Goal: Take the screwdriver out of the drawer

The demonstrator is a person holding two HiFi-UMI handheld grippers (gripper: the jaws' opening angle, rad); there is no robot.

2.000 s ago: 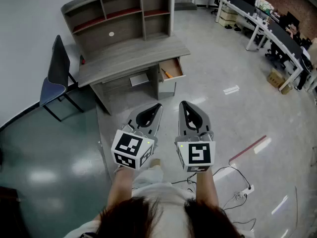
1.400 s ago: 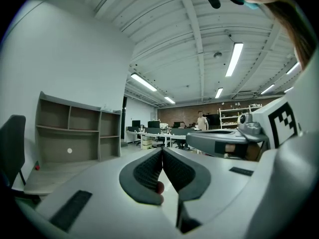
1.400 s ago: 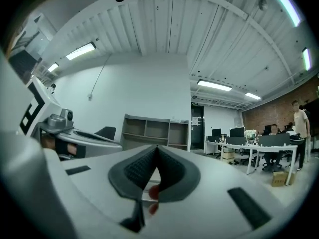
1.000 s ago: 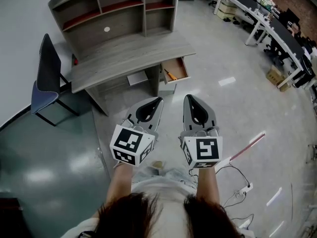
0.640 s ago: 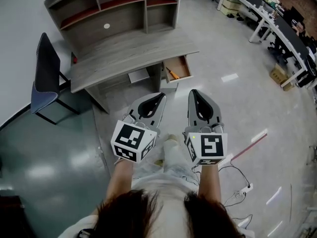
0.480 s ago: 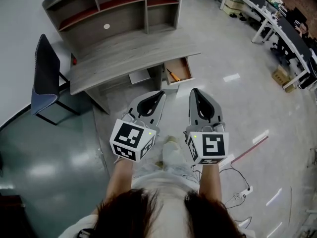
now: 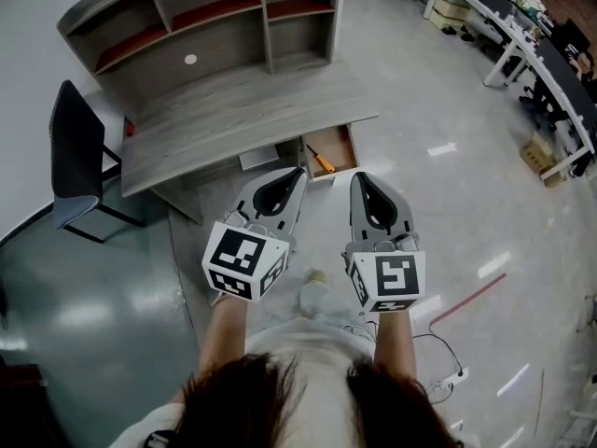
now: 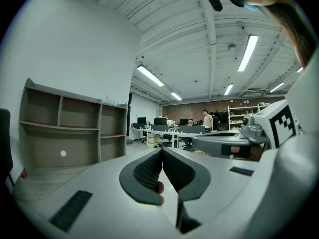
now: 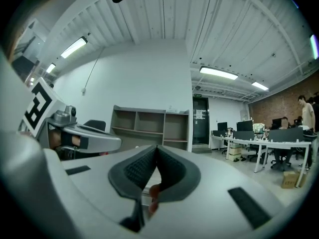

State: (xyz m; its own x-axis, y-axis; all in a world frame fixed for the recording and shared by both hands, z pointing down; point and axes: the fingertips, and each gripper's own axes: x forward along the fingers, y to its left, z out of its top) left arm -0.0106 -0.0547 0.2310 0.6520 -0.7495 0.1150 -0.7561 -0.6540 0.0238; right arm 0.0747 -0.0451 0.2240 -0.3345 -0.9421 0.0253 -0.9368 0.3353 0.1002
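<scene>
Screwdriver (image 7: 322, 161), orange-handled, lies in the open drawer (image 7: 348, 147) under the right end of the grey desk (image 7: 233, 119), just ahead of both grippers and in line with the gap between them. From where I stand the person holds the two grippers side by side at waist height, apart from each other and both pointing at the desk. The left gripper (image 7: 293, 175) has its jaws pressed together at the tips with nothing caught between the ribbed pads, which its own view (image 8: 162, 156) shows plainly. The right gripper (image 9: 156, 151) is pinched together in the same way and also carries nothing; in the head view its tip (image 7: 359, 181) hangs just short of the drawer front, touching nothing. Beyond the grippers, at the back of the desk, stands a shelf unit (image 7: 205, 26) with open compartments. Off to the left gripper's outer side a dark chair (image 7: 70, 152) stands against the wall. Far out past the right gripper, long white office tables (image 7: 522, 49) run along the glossy floor.
</scene>
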